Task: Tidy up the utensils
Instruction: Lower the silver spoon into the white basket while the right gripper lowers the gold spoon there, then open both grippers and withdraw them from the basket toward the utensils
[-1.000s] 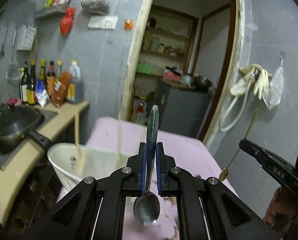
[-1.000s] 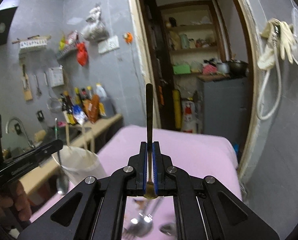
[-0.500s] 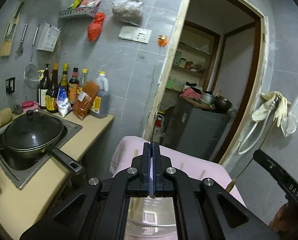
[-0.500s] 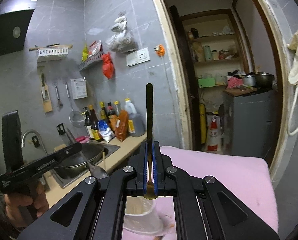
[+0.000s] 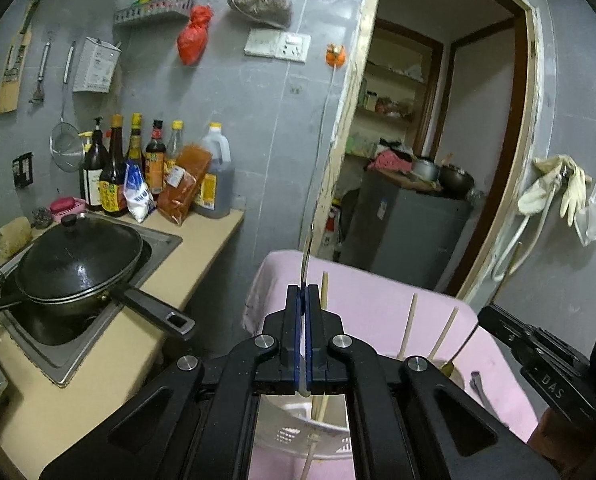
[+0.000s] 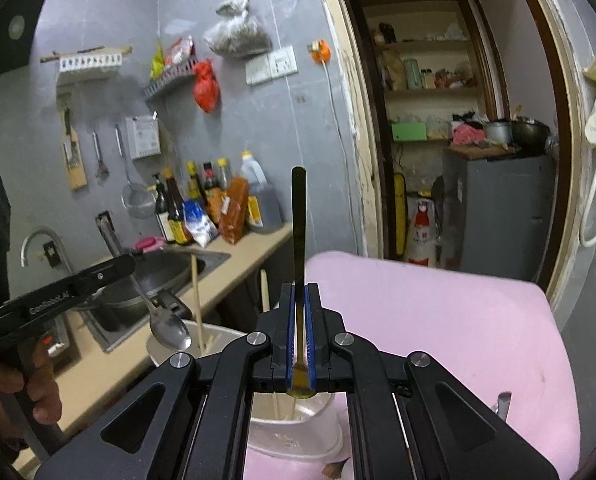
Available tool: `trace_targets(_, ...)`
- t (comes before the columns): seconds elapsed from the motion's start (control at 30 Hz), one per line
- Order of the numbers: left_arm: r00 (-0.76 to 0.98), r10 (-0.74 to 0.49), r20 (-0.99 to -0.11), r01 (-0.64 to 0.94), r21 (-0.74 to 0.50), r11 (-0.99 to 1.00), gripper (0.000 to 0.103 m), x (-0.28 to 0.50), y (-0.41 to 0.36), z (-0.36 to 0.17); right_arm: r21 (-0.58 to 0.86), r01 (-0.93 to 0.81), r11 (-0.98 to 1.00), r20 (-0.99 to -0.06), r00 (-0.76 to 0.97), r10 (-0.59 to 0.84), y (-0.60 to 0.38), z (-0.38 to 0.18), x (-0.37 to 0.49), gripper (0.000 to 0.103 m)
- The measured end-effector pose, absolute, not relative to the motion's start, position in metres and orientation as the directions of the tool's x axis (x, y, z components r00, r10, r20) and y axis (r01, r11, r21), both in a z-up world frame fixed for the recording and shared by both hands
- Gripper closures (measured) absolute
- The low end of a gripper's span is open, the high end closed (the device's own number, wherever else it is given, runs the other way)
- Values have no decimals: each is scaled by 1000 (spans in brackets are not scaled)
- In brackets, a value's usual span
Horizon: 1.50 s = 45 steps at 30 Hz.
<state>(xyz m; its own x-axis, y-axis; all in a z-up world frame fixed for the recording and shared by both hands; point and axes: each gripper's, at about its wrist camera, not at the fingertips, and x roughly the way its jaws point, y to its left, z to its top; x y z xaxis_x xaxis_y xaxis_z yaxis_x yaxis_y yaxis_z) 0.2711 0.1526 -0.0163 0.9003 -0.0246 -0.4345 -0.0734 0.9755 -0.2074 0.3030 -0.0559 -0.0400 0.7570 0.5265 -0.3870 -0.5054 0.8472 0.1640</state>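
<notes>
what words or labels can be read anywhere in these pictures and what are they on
"DAS": white letters on the black body of the right hand-held gripper, seen from the left wrist view.
Roughly "GenRobot.AI": pale print on the black left hand-held gripper, blurred, so uncertain.
Labels on the dark glass sauce bottles by the wall: too small to read.
Print on the white wall-hung box: too blurred to read.

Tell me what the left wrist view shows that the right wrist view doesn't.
Only the left wrist view shows the lidded wok in the sink. Only the right wrist view shows the faucet and the silver spoon's bowl, gripped by the left tongs. Both show the white utensil holder, chopsticks, pink tablecloth and sauce bottles.
</notes>
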Motion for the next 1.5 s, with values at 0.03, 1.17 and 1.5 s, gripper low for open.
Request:
trace_targets(0.03,898,-28,-439,-69,-204,976,103,272,152,-19,163,-502,849,-393,757,523,-55,-42,304,100)
trace_targets(1.17,859,-118,-498,-43,-301,953,65,269,144,-34,167,-475,864,-413,762,499,-70,-39,294,79)
trace_targets(1.5,928,-54,-369,-38,-239,970,11,251,107,-6,203,-396,896,-307,843,442,-124,-15,281,25)
